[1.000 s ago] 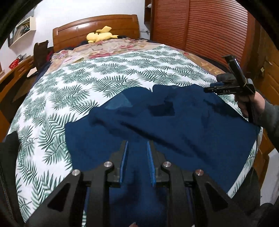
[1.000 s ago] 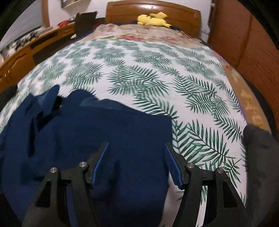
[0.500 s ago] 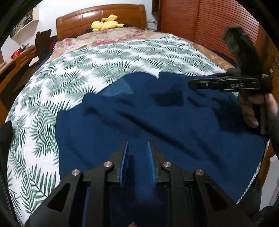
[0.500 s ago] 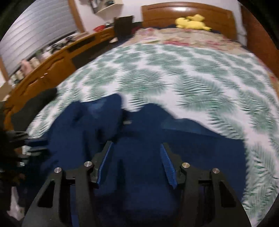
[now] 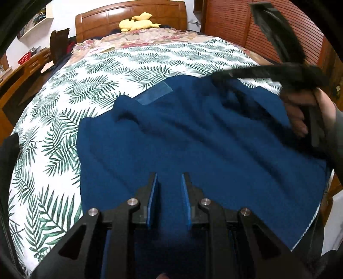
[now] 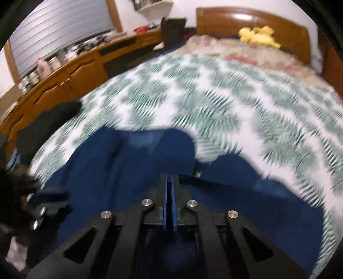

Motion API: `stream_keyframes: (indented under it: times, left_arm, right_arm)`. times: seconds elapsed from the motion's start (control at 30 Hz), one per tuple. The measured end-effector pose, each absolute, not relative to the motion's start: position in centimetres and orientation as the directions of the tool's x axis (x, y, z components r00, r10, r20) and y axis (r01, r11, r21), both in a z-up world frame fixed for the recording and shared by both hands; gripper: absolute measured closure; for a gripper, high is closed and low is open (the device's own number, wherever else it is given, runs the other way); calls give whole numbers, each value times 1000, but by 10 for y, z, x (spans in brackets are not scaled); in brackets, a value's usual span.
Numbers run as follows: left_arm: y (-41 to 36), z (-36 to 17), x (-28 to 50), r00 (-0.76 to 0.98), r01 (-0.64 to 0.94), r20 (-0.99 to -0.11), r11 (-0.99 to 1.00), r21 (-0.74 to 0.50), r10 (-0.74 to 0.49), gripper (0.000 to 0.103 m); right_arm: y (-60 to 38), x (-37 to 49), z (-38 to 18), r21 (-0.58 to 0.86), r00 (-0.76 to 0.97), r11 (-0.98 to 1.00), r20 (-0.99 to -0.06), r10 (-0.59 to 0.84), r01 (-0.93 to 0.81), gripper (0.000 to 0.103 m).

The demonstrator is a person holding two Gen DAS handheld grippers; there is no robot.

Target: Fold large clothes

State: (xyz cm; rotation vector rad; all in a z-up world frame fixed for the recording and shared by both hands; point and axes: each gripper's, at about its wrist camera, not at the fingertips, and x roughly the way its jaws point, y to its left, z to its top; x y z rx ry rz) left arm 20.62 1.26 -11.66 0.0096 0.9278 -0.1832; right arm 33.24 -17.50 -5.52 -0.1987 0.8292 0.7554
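- My left tongs [image 5: 169, 182] hang low over the near part of the blue garment [image 5: 193, 146], their 2 blue pads set a narrow gap apart. Blue cloth fills the space between and under them, but I cannot tell if they pinch any of it.
- My right tongs [image 6: 170, 182] are closed, blue pads face to face. Whether a thin fold of cloth is caught between them I cannot tell; this view is blurred.
- In the left view my right tongs [image 5: 223, 75] reach in from 2 o'clock, their tip at the far edge of the garment, with my right hand [image 5: 306, 113] around the handle at 3 o'clock.
- The garment lies spread and wrinkled on the bed [image 5: 133, 64], over the near half of the leaf-print cover, its right edge running to the bed's side. A lighter blue rectangular patch [image 5: 154, 94] shows at its far edge, toward 11 o'clock.
- A yellow plush toy [image 5: 137, 22] sits against the wooden headboard [image 5: 128, 15] at 12 o'clock.
- In the right view a wooden dresser [image 6: 64, 75] with bottles runs along 10 o'clock.
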Motion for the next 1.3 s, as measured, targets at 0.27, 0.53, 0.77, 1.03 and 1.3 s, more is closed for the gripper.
stream_keyframes:
  times: [0.27, 0.53, 0.77, 1.03, 1.3]
  left_arm:
    - [11, -100, 195, 605, 183, -776, 979, -85, -180, 83]
    - [23, -90, 169, 616, 178, -769, 981, -73, -169, 83]
    - [50, -93, 134, 608, 123, -781, 989, -83, -141, 83]
    - [65, -97, 92, 578, 107, -805, 990, -89, -135, 82]
    - [73, -119, 88, 520, 48, -848, 994, -95, -106, 74]
  right_arm:
    - [-170, 368, -52, 45, 510, 804, -752, 418, -593, 102]
    - [-227, 328, -39, 10, 557, 831, -738, 381, -555, 53]
    - [-295, 265, -34, -66, 598, 860, -746, 294, -506, 53]
    - [-353, 208, -45, -32, 592, 902, -765, 256, -431, 52]
    - [-363, 180, -50, 14, 589, 915, -761, 271, -402, 51]
